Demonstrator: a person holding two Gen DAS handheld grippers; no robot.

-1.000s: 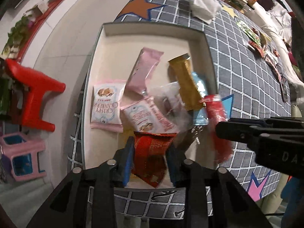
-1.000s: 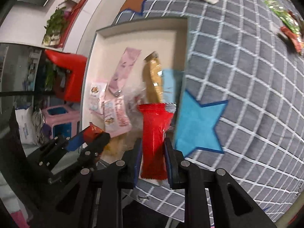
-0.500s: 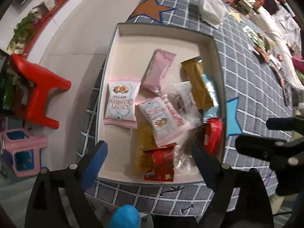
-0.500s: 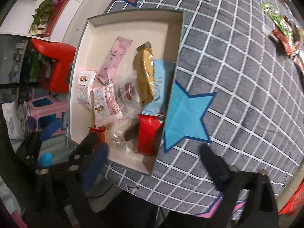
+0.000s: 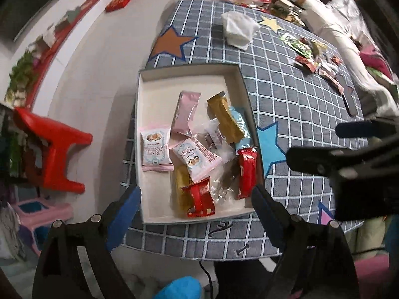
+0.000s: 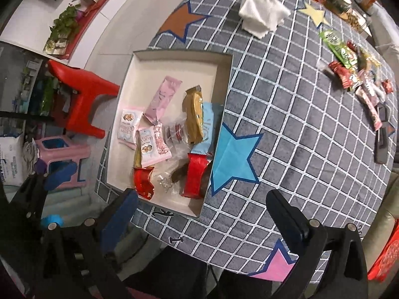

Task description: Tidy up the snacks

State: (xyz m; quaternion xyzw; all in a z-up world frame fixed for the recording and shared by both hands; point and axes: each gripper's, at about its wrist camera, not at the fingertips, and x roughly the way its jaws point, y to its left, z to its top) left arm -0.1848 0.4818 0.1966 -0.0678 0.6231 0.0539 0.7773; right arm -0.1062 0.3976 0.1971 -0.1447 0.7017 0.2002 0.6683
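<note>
A shallow white box (image 5: 154,79) (image 6: 139,59) sits on the grey checked tablecloth and holds several snack packs. A small red pack (image 5: 199,196) (image 6: 142,179) lies at its near end, and a long red pack (image 5: 247,172) (image 6: 195,174) lies along its right wall. Pink, gold and blue packs lie further in. My left gripper (image 5: 195,206) is open and empty above the box's near edge. My right gripper (image 6: 199,211) is open and empty, raised over the near right corner of the box.
More loose snacks (image 6: 354,74) lie at the far right of the table, with a white folded cloth (image 6: 264,15) at the back. A red stool (image 5: 52,147) and a pink stool (image 5: 40,211) stand on the floor to the left. The table's near edge runs just below the box.
Both grippers let go of their red packs, which now lie in the box. Both have opened wide and pulled up and back from the box.
</note>
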